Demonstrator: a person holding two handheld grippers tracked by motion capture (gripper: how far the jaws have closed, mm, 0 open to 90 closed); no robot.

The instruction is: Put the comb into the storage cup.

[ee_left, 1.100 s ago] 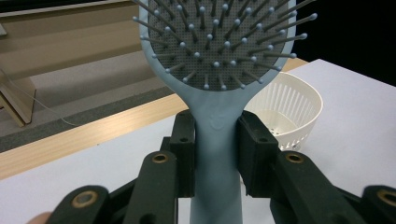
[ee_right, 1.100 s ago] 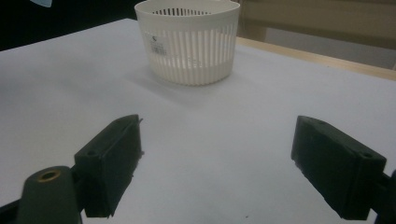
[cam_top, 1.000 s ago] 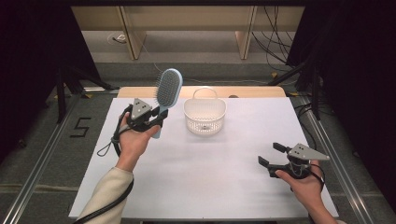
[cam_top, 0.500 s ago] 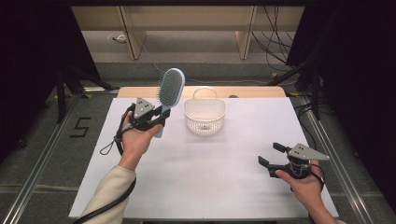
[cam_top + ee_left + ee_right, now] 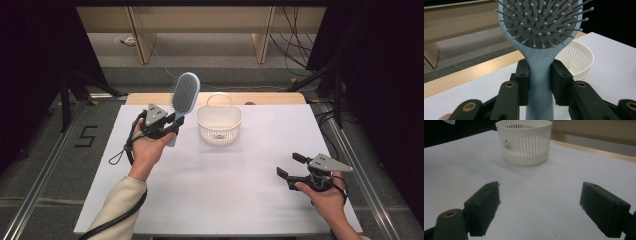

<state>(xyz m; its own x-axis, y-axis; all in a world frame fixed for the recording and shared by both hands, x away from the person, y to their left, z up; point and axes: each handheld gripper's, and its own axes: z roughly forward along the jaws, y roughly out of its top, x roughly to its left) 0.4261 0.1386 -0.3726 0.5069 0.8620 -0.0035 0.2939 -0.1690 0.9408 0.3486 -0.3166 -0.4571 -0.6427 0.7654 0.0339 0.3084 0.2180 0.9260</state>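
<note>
A light blue hairbrush [image 5: 183, 97] stands upright in the air, bristle head on top, left of a white slatted basket [image 5: 219, 123]. My left gripper [image 5: 171, 125] is shut on the brush handle [image 5: 539, 85], both jaws pressed against it, with the bristle head [image 5: 541, 20] just above them. The basket [image 5: 576, 58] lies behind the brush to the right in the left gripper view. My right gripper [image 5: 290, 166] rests low at the table's front right, open, nothing between its jaws. It faces the basket [image 5: 524, 141] across bare white table.
The white table sheet [image 5: 250, 165] has a wooden strip [image 5: 270, 98] along its far edge. Beyond it is a grey floor with wooden furniture legs [image 5: 264, 35] and cables [image 5: 295, 55]. Metal rails [image 5: 45, 165] run along both sides of the table.
The left hand has carried the hairbrush slightly right, closer to the basket, still upright. The right gripper has stayed in place.
</note>
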